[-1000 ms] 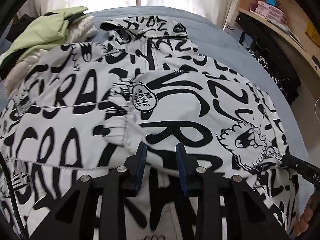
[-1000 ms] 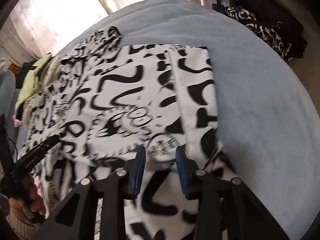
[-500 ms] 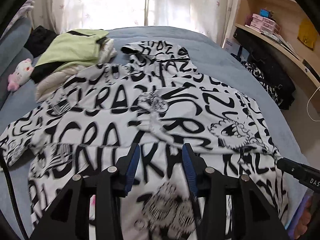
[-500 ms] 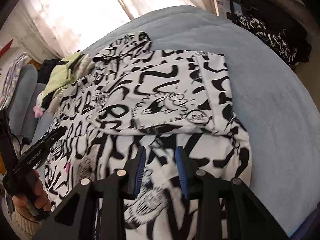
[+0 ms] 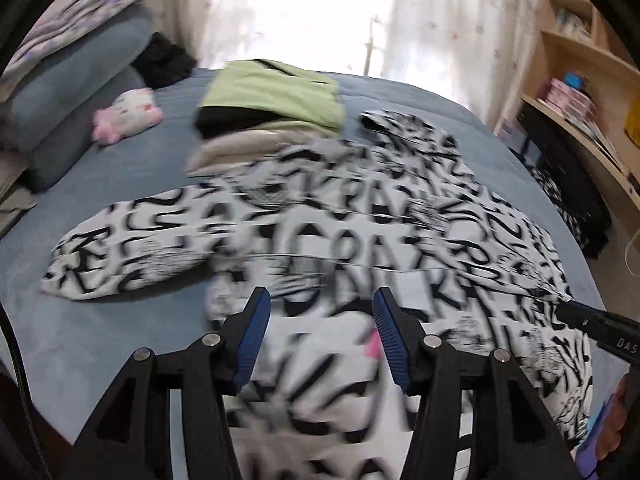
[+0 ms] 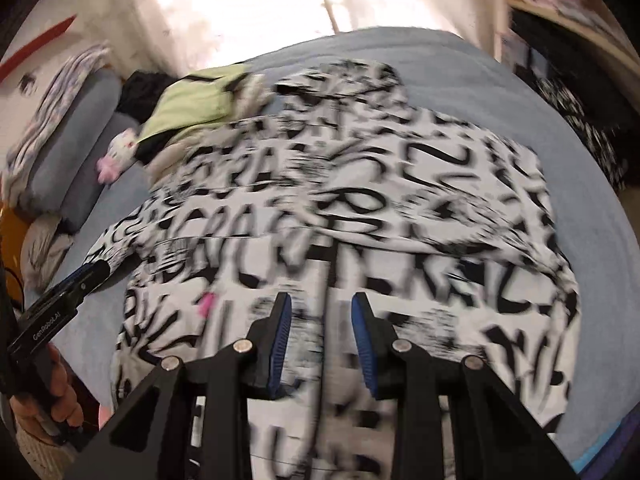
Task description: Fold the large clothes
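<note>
We are over a bed (image 5: 120,340) with a blue cover, bright curtains (image 5: 320,20) behind it and wooden shelves (image 5: 580,80) to one side. A white jacket (image 5: 360,240) printed with black lettering lies spread across the middle of the bed, one sleeve (image 5: 132,256) stretched out flat. Beyond it sits a stack of folded clothes (image 5: 272,104) with a light green piece on top, and a small pink and white plush toy (image 5: 128,116) lies near the pillows (image 5: 80,80). Our left gripper (image 5: 320,336) hangs above the jacket's lower part, its fingers apart and widening, nothing between them. Our right gripper (image 6: 320,336) hovers over the jacket too, its fingers partly apart and not pressing on the cloth. The pictures are blurred.
</note>
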Motion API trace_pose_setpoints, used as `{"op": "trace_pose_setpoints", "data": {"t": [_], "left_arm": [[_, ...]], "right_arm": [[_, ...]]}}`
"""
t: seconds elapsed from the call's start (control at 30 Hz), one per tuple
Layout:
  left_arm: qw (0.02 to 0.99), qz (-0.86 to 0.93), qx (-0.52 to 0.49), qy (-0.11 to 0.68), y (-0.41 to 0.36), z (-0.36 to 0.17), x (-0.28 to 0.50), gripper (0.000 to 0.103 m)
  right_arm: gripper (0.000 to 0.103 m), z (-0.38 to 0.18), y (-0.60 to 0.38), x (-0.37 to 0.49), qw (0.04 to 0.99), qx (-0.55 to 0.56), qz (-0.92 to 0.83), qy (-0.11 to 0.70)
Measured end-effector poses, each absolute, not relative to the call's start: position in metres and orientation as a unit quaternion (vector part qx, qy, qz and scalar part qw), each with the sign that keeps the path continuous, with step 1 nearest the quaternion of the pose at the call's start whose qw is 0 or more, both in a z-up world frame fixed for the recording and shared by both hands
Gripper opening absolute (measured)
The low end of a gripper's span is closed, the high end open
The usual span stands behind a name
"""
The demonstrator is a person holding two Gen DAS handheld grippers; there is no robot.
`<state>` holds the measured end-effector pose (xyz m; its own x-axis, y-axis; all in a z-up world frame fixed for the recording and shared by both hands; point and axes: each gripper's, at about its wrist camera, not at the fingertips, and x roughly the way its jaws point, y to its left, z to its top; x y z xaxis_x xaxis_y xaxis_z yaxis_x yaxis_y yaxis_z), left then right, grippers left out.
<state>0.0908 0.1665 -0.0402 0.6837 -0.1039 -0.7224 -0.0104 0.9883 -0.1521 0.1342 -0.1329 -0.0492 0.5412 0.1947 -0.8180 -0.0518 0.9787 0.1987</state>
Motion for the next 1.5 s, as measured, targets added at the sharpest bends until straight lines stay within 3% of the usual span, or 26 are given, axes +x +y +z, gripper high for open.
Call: {"op": "trace_pose_setpoints", "data": {"t": [0.23, 0.37, 0.77, 1.13, 1.5], "left_arm": [[0.909, 0.017, -0.128, 0.396, 0.287, -0.06, 0.083, 0.058], [0.895, 0.023, -0.18, 0.407, 0.344, -0.085, 0.088, 0.066], [0.855, 0.018, -0.316, 0.41, 0.459, -0.166, 0.109, 0.071], [0.831, 0.0, -0.403, 0.384, 0.497, -0.2, 0.133, 0.072], [0.812, 0.034, -0.47, 0.345, 0.523, -0.213, 0.155, 0.071]], "right_arm": [[0.032, -0.035, -0.02, 0.155, 0.88, 0.063, 0.115, 0.457], [0.05, -0.044, 0.046, 0.179, 0.878, 0.069, 0.133, 0.455], [0.051, -0.095, 0.22, 0.234, 0.859, -0.01, 0.191, 0.474], [0.051, -0.131, 0.282, 0.252, 0.844, -0.04, 0.206, 0.493], [0.051, -0.126, 0.26, 0.251, 0.853, -0.006, 0.195, 0.484]]}}
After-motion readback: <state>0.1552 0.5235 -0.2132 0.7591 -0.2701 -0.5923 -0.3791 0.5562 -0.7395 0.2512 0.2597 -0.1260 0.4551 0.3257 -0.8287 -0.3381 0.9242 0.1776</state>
